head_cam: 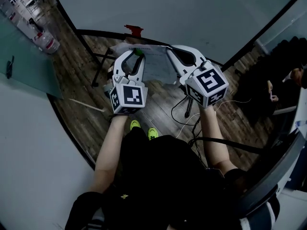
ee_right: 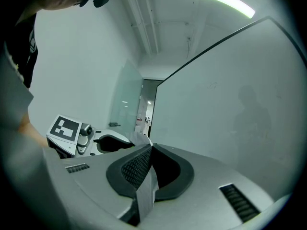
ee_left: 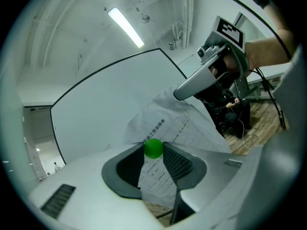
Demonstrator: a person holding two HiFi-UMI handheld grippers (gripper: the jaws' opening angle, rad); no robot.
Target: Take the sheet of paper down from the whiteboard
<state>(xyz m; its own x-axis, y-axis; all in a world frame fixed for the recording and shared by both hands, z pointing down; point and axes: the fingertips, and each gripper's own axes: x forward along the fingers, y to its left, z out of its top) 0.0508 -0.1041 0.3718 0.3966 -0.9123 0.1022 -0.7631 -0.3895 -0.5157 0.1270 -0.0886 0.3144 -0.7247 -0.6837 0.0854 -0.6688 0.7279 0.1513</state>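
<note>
The sheet of paper (head_cam: 158,65) (ee_left: 184,126) (ee_right: 144,195) is off the whiteboard (head_cam: 192,8) (ee_left: 105,104) (ee_right: 240,104). It hangs in the air in front of the board, stretched between the two grippers above the wooden floor (head_cam: 158,104). It is a printed form, bowed and creased along its span.

The left gripper (head_cam: 135,55) (ee_left: 154,150) has one edge of the sheet running between its fingers. They are pressed against a round green magnet (head_cam: 138,51) (ee_left: 153,148) that sits at their tips, right on the paper.

The right gripper (head_cam: 169,51) (ee_right: 149,148) has its fingers closed flat on the opposite edge. A narrow strip of the sheet runs out from between them toward the camera.

In the head view the two grippers are level and near each other, with the paper bridging them.

A small red object (head_cam: 133,30) sits on the whiteboard's lower frame, apart from the paper; I cannot tell what it is. Below the grippers are the person's yellow-green shoes (head_cam: 135,124).
</note>
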